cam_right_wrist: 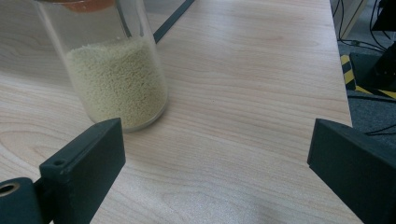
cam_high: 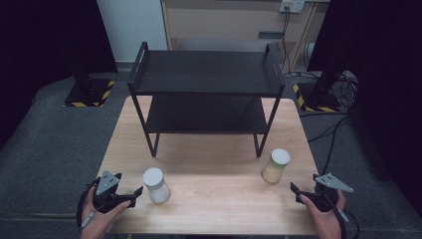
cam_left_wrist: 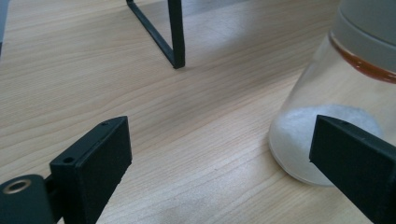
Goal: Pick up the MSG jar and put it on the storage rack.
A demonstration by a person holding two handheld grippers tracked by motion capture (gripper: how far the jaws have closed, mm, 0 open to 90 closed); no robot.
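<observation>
Your left gripper (cam_high: 133,194) sits at the table's (cam_high: 214,209) near-left corner, jaws spread wide with nothing between them; the jar of white powder (cam_high: 156,185) stands upright just off the tips at about three o'clock from them, and in the left gripper view that jar (cam_left_wrist: 327,107) rises beside the right-hand jaw, whether touching it I cannot tell. Your right gripper (cam_high: 297,191) mirrors it at the near-right corner, jaws likewise spread and empty; the jar of yellowish grains (cam_high: 275,166) stands near, at about eleven o'clock from the tips, and in the right gripper view it (cam_right_wrist: 116,79) stands beyond the left-hand jaw, outside the gap.

Treat both jars as clear, hard-walled and probably slick; each is only part full, so the weight likely sits low and they should be light to moderate; they look breakable if knocked over or dropped. Take each across the straight wall around mid-height, below the pale lid, square to the axis; a pinch on the lid or the orange seal under it risks a slip.

Both hands come in low from six o'clock, grippers held roughly level and angled inward towards the jars; the black two-tier shelf (cam_high: 206,87) stands at twelve o'clock, well apart from both, its tiers bare.
</observation>
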